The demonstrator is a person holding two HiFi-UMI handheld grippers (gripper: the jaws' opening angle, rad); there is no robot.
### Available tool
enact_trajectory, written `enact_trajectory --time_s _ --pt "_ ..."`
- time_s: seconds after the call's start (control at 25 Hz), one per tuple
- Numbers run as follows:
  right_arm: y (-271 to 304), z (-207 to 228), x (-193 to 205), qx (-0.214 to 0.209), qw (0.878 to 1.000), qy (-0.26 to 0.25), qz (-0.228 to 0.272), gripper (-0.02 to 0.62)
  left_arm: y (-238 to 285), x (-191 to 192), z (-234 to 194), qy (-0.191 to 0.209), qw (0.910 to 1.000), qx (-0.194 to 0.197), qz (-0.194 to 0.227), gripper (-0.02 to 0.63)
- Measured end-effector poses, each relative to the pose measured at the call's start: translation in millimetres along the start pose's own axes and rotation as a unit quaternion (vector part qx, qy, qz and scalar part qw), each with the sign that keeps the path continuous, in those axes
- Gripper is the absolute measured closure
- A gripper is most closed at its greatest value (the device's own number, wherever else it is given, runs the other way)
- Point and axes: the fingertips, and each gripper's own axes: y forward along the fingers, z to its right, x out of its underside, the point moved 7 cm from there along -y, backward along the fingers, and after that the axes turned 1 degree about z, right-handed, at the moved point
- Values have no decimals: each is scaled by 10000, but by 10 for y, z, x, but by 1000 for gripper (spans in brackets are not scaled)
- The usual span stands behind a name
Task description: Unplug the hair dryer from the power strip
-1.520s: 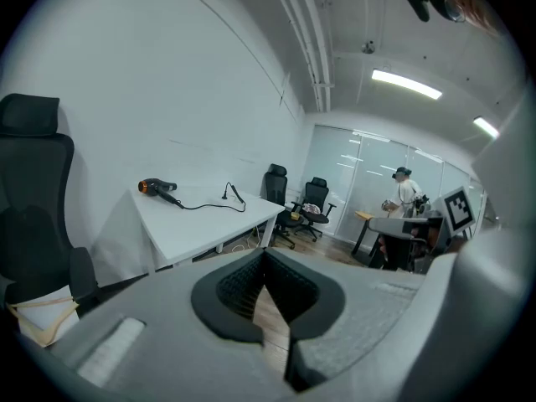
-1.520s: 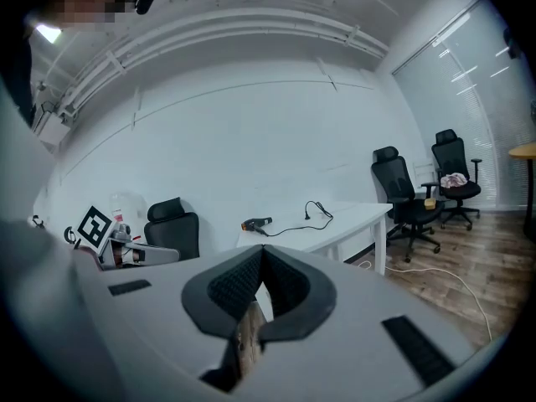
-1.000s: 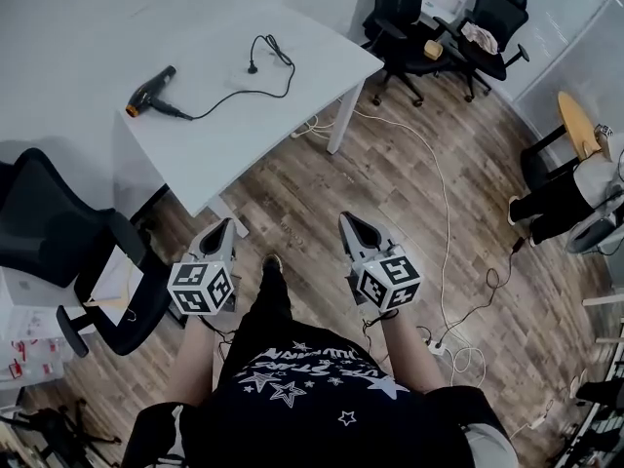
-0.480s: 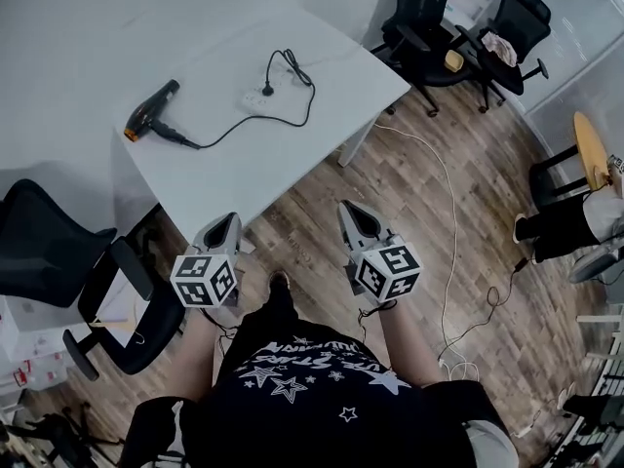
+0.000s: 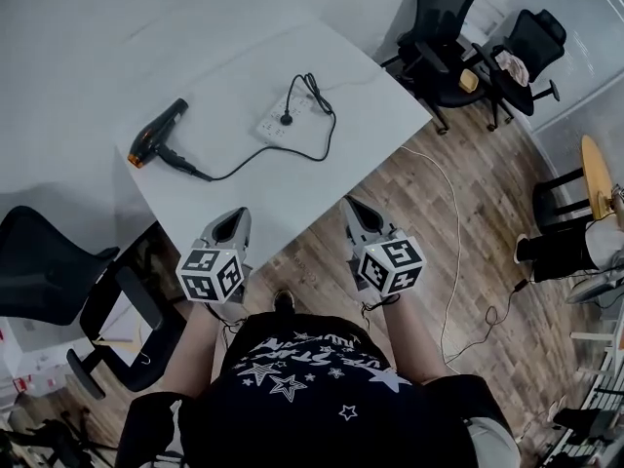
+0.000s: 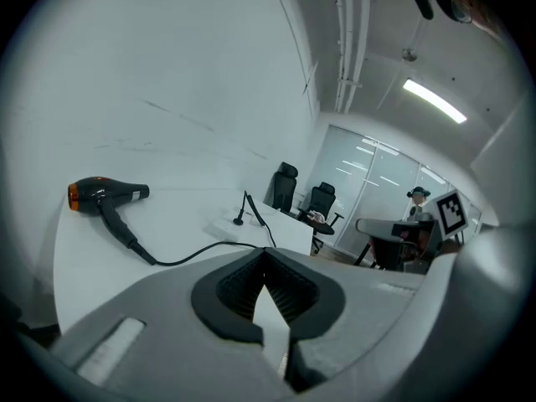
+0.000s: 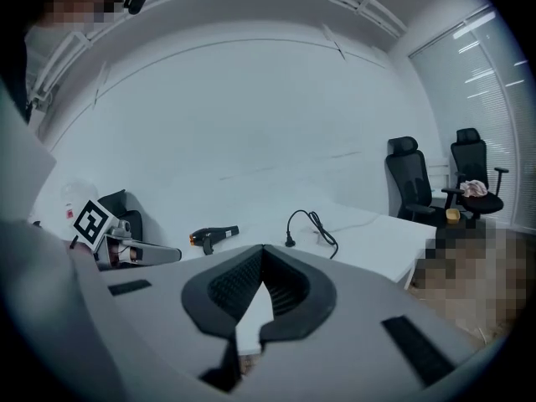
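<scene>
You hold the left gripper (image 5: pixel 236 218) and the right gripper (image 5: pixel 351 208) out in front of you, side by side over the near edge of the white worktop (image 5: pixel 244 198). Both sets of jaws are pressed together with nothing between them. That fits the moment, since nothing is within reach yet and you are well short of the power strip (image 5: pixel 276 123). The strip lies flat near the middle of the worktop, beyond and between your two grippers, with its sockets facing up, so the black plug (image 5: pixel 286 119) stands upright in it. That probably means a straight pull upward, with one gripper free to pin the light strip down so it does not lift with the plug. The hair dryer (image 5: pixel 156 133) lies on its side well to the left of the strip, toward the far left of the worktop. Its barrel runs on a diagonal from near left to far right, and the orange end points near left, away from the strip. The handle juts toward you and to the right. From the handle the black cord (image 5: pixel 234 173) sweeps right in a slack curve, loops past the strip on its far side and comes back down to the plug. With that slack, you can likely free the plug without dragging the dryer. The plug, not the dryer body, is what your jaws need to open for.
</scene>
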Motion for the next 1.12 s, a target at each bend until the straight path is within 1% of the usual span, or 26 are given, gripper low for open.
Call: enact_trajectory --time_s 0.08,0.16,0.4,0.52,0.64,0.8,1.0,1.12 --pt "150 15 -34 -34 10000 -26 -45 586 75 -59 -41 54 10000 76 -3 598" --pt "267 23 -35 -93 9998 -72 -134 586 131 -80 -92 35 10000 72 -9 598" --pt "545 132 -79 -307 9990 -206 -268 586 248 -53 -232 -160 9997 -153 -60 598" --pt "758 267 -94 -510 9977 -286 -349 586 298 -61 -290 -234 9990 -393 -9 598" --pt "1041 406 -162 -827 9949 -406 -422 586 378 -100 -361 -333 9968 -723 80 598" --pt "1410 605 -338 -1245 9894 -593 -449 586 546 -183 -395 -545 9916 -1154 221 598" --pt "1851 862 -538 -1669 9809 -822 -565 586 813 -374 -369 -566 9864 -1506 335 598" --pt "2095 996 -576 -1875 9744 -1002 -725 586 968 -447 -380 -671 9816 -1744 403 598"
